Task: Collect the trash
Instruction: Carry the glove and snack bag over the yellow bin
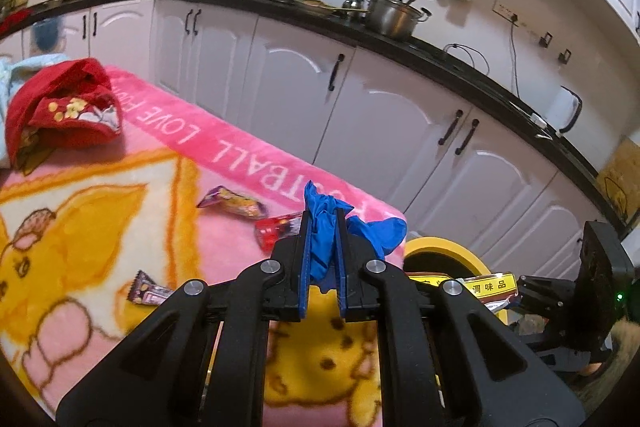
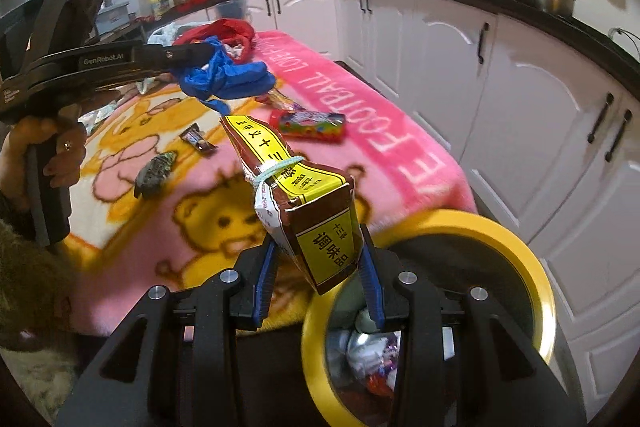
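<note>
My left gripper (image 1: 323, 223) is shut on a crumpled blue glove (image 1: 320, 227) and holds it above the pink blanket's right end; the glove also shows in the right wrist view (image 2: 232, 77). My right gripper (image 2: 318, 247) is shut on a brown and yellow seasoning bag (image 2: 296, 187) tied with a rubber band, just over the near rim of the yellow-rimmed trash bin (image 2: 536, 267). The bin also shows in the left wrist view (image 1: 440, 247). Loose wrappers lie on the blanket: a red one (image 2: 308, 123), a purple one (image 1: 236, 203) and a small dark one (image 2: 196, 139).
The pink cartoon blanket (image 1: 120, 227) covers the table. A red cloth (image 1: 60, 107) lies at its far end. A dark crumpled scrap (image 2: 154, 173) lies on the blanket. White cabinets (image 2: 520, 99) under a black counter run close along the right. Trash lies inside the bin.
</note>
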`<state>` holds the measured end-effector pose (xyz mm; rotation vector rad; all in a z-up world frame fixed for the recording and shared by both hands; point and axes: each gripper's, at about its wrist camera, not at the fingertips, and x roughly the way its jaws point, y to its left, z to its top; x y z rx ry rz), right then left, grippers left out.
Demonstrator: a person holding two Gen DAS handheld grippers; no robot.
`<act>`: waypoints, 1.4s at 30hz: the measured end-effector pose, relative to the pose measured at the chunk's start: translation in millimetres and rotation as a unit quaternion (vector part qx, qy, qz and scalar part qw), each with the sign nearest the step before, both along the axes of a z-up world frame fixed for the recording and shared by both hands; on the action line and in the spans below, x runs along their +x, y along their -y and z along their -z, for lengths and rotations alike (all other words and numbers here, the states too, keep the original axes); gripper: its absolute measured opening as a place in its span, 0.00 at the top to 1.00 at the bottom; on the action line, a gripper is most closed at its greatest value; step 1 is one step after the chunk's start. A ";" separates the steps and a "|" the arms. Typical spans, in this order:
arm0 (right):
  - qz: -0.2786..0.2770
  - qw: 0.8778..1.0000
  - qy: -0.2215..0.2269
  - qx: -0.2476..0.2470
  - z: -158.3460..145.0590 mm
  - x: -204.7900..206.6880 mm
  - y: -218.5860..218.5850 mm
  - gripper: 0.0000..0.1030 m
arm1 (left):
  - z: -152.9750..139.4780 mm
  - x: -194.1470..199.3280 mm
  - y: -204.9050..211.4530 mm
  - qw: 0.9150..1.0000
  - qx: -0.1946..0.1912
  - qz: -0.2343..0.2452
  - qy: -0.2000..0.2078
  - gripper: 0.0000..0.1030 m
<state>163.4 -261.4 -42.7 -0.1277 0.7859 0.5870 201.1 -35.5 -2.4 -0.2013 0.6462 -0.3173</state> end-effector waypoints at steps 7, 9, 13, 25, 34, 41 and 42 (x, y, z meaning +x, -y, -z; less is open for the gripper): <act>0.038 0.999 -0.009 0.005 5.0 -10.7 34.7 0.66 | 3.2 -1.9 25.3 1.000 0.004 0.022 -0.002 0.95; 0.051 0.999 -0.009 0.007 5.6 -12.6 45.5 0.66 | 4.0 -3.0 33.8 1.000 0.005 0.030 -0.002 0.95; 0.074 0.997 -0.008 0.010 5.5 -14.9 61.8 0.66 | 5.2 -6.3 51.7 0.999 0.010 0.045 0.001 0.95; 0.145 0.989 -0.013 0.014 10.0 -15.8 110.6 0.66 | 15.1 -13.9 96.9 0.997 0.014 0.077 0.000 0.95; 0.184 0.983 -0.021 0.008 17.6 -14.7 135.2 0.65 | 26.4 -20.6 129.6 0.994 0.024 0.106 -0.005 0.95; 0.201 0.979 -0.026 0.003 25.5 -12.6 149.2 0.65 | 38.2 -22.8 148.9 0.992 0.032 0.123 -0.014 0.95; 0.203 0.979 -0.028 0.002 27.3 -12.2 150.6 0.65 | 39.8 -22.8 150.5 0.991 0.033 0.125 -0.015 0.95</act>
